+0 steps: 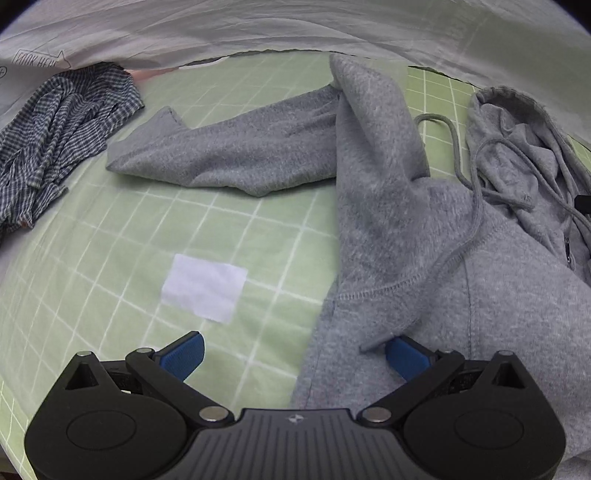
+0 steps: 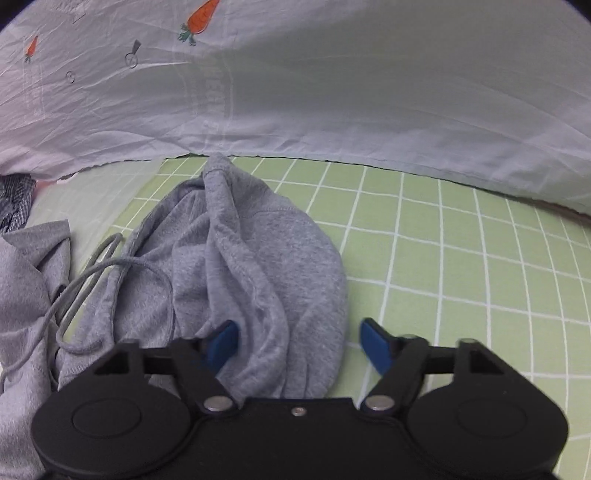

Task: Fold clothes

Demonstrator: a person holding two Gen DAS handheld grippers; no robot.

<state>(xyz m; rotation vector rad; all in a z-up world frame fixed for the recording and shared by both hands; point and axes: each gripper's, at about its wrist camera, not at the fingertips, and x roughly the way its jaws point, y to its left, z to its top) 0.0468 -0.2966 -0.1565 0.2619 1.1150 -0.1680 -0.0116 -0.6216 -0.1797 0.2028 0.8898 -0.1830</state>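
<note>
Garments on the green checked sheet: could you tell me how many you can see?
2. A grey hoodie lies spread at the right, its sleeve stretched leftward; a crumpled blue checked shirt sits at the far left by the white cloth. More may be hidden beneath that cloth.

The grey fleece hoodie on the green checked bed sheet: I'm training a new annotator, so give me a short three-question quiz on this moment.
1. True or false: the left gripper is clamped shut on the grey fleece hoodie.
2. Which part of the hoodie lies between the open right gripper pads? A sleeve, B hood, C hem.
3. Fill in: the crumpled blue-and-white checked shirt lies at the ____ edge of the left wrist view.

Key: 1 false, its jaws stand open over the green checked bed sheet and the hoodie's edge; 2 B; 3 left.
</note>
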